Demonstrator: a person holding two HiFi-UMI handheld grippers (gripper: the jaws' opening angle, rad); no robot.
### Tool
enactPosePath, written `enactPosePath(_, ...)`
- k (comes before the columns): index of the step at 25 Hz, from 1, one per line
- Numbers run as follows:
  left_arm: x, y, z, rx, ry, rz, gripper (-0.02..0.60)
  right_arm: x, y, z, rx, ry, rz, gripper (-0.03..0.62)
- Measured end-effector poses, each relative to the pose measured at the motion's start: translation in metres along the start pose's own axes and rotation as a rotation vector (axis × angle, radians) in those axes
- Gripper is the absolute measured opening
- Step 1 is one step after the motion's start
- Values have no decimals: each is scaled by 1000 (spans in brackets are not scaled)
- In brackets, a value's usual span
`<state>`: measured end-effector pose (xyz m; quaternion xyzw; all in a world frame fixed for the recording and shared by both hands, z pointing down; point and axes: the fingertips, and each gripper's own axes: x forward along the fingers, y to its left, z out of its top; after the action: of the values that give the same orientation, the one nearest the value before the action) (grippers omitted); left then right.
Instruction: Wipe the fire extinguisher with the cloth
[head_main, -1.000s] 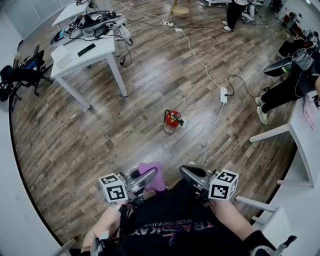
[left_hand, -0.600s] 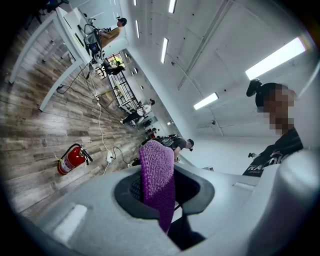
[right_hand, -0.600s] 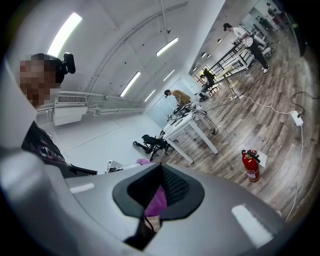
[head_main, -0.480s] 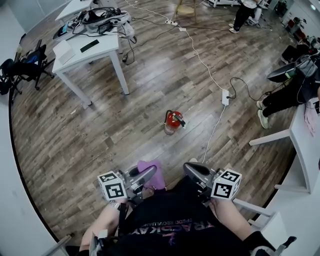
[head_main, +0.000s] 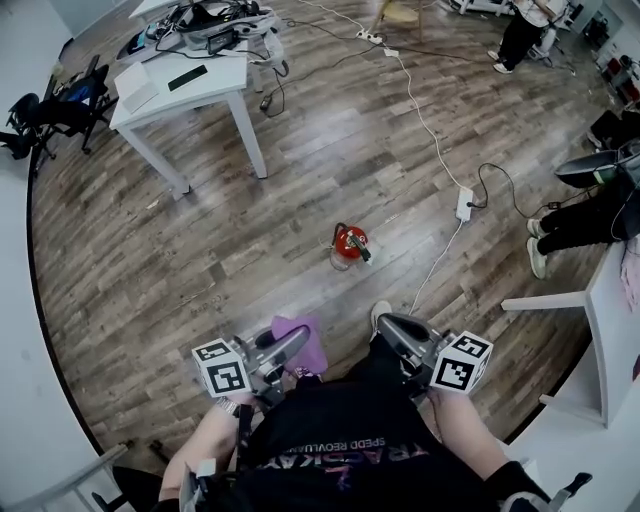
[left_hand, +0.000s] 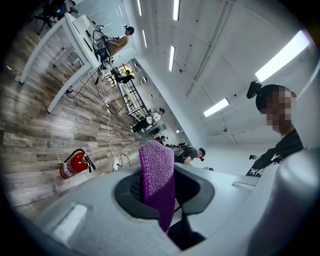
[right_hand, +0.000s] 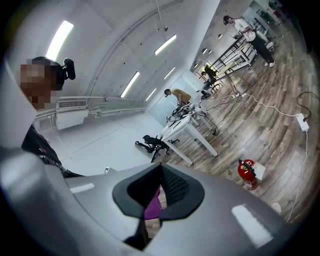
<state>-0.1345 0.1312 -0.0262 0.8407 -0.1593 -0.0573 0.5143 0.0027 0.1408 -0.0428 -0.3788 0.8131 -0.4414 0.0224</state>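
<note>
left gripper (head_main: 292, 345): clenched on the purple cloth (head_main: 303, 338). The left gripper view shows the cloth pinched between both pads, one end standing up past the tips and the other hanging below.
right gripper (head_main: 392, 328): jaws closed tight together with nothing in them. The purple sliver in the slit under its tips in the right gripper view is the cloth beyond, not gripped.
gripper placement: both low in the head view, just in front of the person's torso, side by side but apart. Marker cubes sit on the outer sides.
fire extinguisher (head_main: 350, 242): red, on the wood floor (head_main: 200, 260), ahead of both grippers and well apart from them. It looks upright in the right gripper view, with black handle and hose at the top.
white flat piece (right_hand: 261, 171): on the floor just beside the extinguisher. Can't tell what it is.
cloth vs extinguisher: no contact.
power strip (head_main: 465, 203): white, on the floor to the right of the extinguisher. A white cable (head_main: 425, 115) runs from it toward the far end of the room.
table (head_main: 190, 85): white, far left, top loaded with cables and gear.
chair (head_main: 50, 110): black, left of the table.
seated person (head_main: 585, 215): at the right edge, legs out on the floor.
standing person (head_main: 525, 30): at the far top right.
</note>
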Motion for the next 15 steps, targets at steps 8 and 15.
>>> enactPosePath(8, 77, 13, 31, -22, -105, 87, 55, -5, -70, 66, -28, 126, 70, 5)
enactPosePath(15, 132, 52, 55, 13, -151, 175, 55, -8, -154, 98, -39, 246, 78, 5)
